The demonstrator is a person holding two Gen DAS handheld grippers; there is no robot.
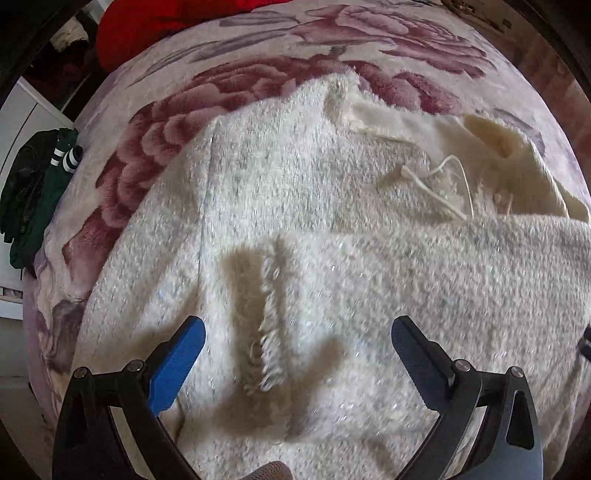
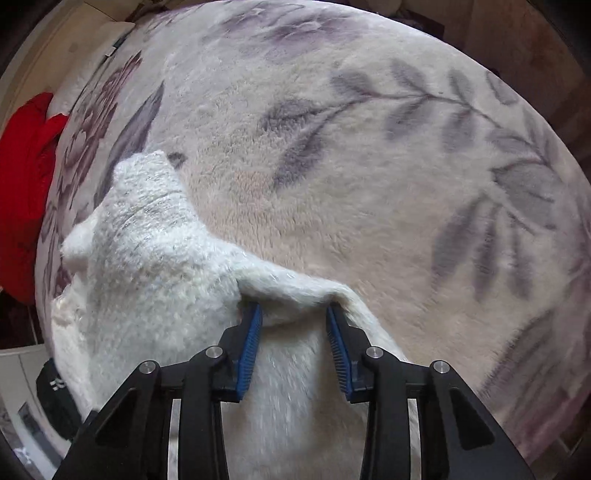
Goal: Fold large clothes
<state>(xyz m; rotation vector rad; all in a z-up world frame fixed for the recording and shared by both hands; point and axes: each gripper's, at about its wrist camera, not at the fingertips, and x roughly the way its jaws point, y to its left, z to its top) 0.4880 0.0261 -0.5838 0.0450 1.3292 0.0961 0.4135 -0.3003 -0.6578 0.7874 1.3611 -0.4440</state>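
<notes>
A large white fuzzy garment [image 1: 295, 192] lies spread on a bed covered by a floral blanket [image 1: 166, 122]. A white drawcord [image 1: 443, 184] shows near its neck opening. My left gripper [image 1: 298, 325] hangs open just above the garment, pointing down, with nothing between its blue pads [image 1: 177, 365]. In the right wrist view a fold of the same garment [image 2: 147, 240] fills the gap between the blue pads [image 2: 251, 347] of my right gripper [image 2: 293, 309] and touches both. A ridge of fabric drapes over its fingertips.
The blanket [image 2: 369, 166] stretches bare beyond and to the right of the right gripper. A red cloth [image 1: 166, 26] lies at the bed's far end. Dark green clothes [image 1: 33, 192] hang against white furniture [image 1: 22, 122] off the bed's left edge.
</notes>
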